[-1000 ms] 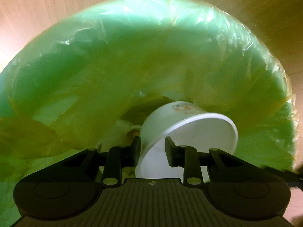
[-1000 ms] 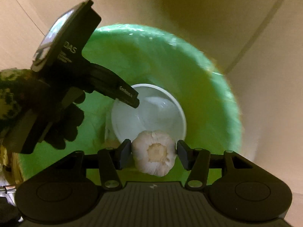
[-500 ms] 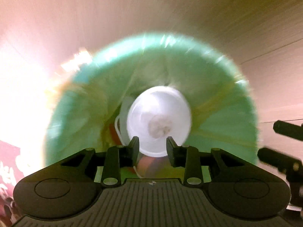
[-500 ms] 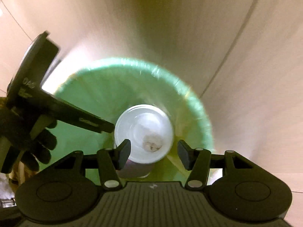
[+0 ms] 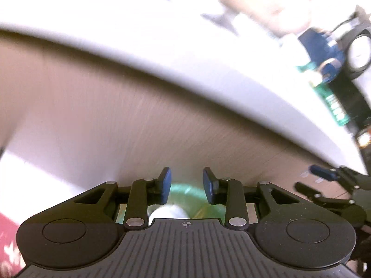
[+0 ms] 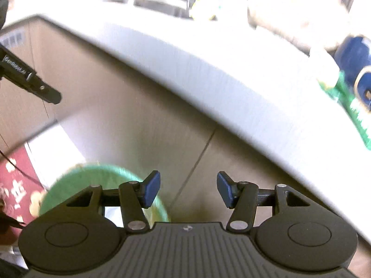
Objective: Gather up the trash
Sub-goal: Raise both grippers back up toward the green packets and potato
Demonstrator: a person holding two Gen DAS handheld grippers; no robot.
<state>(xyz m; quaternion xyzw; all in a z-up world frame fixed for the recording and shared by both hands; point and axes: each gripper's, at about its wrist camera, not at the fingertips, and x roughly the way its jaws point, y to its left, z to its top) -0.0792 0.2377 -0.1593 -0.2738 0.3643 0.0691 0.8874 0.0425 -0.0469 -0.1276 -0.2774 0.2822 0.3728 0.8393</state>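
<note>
The green-lined trash bin (image 6: 74, 183) stands on the floor at the lower left of the right wrist view; in the left wrist view a strip of its liner (image 5: 185, 191) shows between the fingers, with a white cup (image 5: 168, 212) inside. My left gripper (image 5: 187, 188) is open and empty, raised above the bin and facing the cabinet front. My right gripper (image 6: 188, 192) is open and empty, to the right of the bin. The garlic is out of sight. Both views are blurred.
A white countertop (image 6: 208, 69) runs above beige cabinet doors (image 6: 139, 120). A blue and green package (image 6: 354, 78) and a pale round object (image 6: 294, 14) lie on it. A red patterned mat (image 6: 16, 178) lies on the floor at the left.
Both grippers have lifted up and away from the bin and now face the counter. The right gripper let go of the garlic, which dropped into the cup in the bin.
</note>
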